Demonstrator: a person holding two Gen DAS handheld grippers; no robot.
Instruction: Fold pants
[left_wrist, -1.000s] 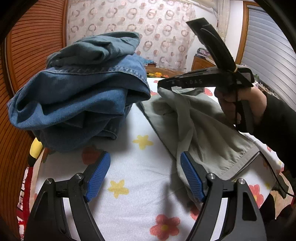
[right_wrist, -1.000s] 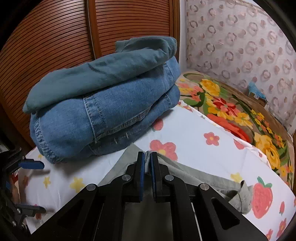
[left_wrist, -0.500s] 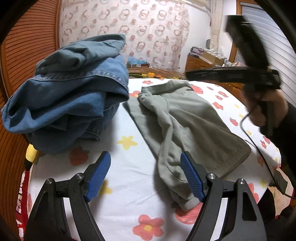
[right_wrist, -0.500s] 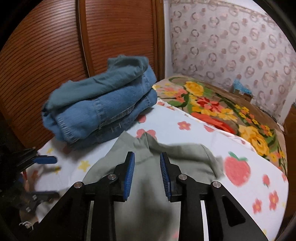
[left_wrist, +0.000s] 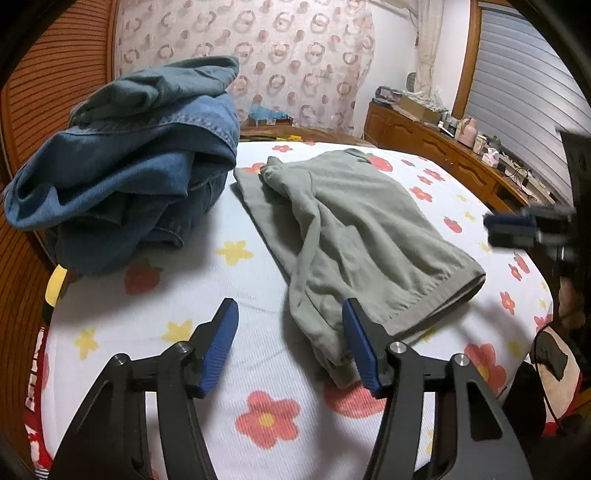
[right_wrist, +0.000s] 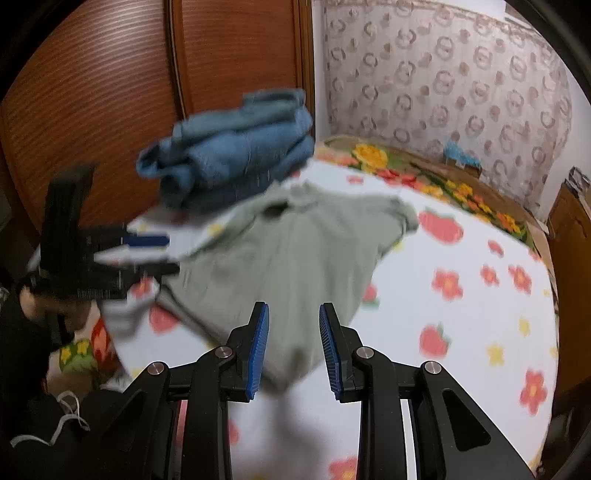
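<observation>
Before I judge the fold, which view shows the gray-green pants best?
The left wrist view: the gray-green pants are sharp there, with waistband and creases readable. The right wrist view shows the whole garment too, but motion-blurred, its near edge behind the right gripper's fingers.

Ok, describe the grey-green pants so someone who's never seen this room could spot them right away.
Start at the bed with the white flower-and-strawberry sheet. A bulky pile of blue denim jeans sits by the wooden wardrobe doors. Beside it lie the grey-green pants: flat, thin and loosely folded, pale olive rather than blue, with a banded edge nearest the camera.
</observation>
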